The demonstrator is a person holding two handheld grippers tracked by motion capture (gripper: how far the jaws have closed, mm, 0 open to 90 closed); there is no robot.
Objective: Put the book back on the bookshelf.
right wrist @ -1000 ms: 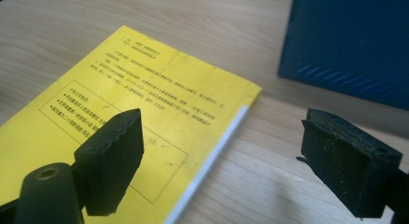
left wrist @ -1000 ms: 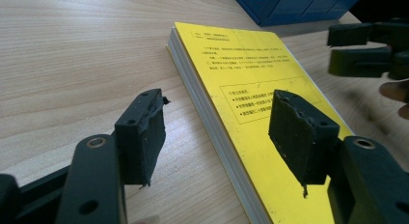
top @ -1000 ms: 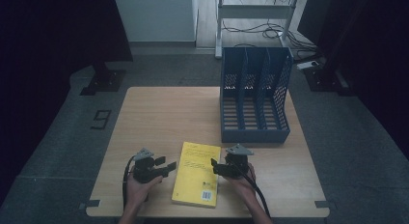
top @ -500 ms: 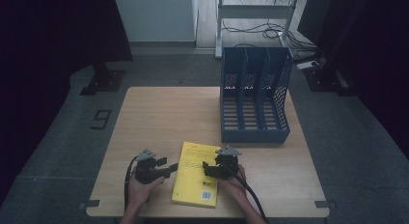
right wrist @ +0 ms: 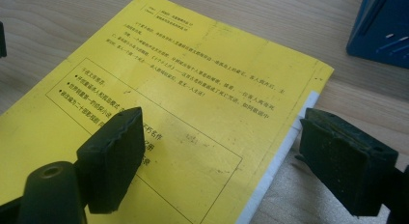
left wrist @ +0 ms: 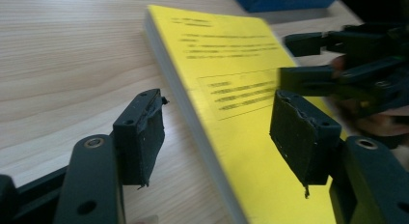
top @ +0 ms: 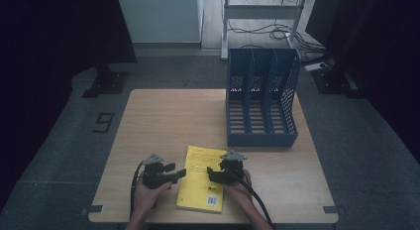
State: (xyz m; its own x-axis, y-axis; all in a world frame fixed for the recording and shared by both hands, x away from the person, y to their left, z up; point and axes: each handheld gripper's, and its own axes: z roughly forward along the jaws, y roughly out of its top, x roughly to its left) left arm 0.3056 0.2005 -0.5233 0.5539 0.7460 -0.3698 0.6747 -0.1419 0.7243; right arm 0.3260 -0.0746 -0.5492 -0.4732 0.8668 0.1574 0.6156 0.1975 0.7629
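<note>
I cannot read the yellow book's (right wrist: 159, 113) print; its near end runs off the right gripper view's bottom edge. In the left gripper view, the right gripper (left wrist: 289, 60) is blurred.

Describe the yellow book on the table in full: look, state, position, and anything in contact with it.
The yellow book is a closed paperback lying flat, back cover up, near the table's front edge, short of the blue file rack. The cover carries black printed text, a boxed paragraph and a barcode at its near end; white page edges show along the sides. The left gripper and right gripper each straddle one long edge, open. Contact cannot be told.
</note>
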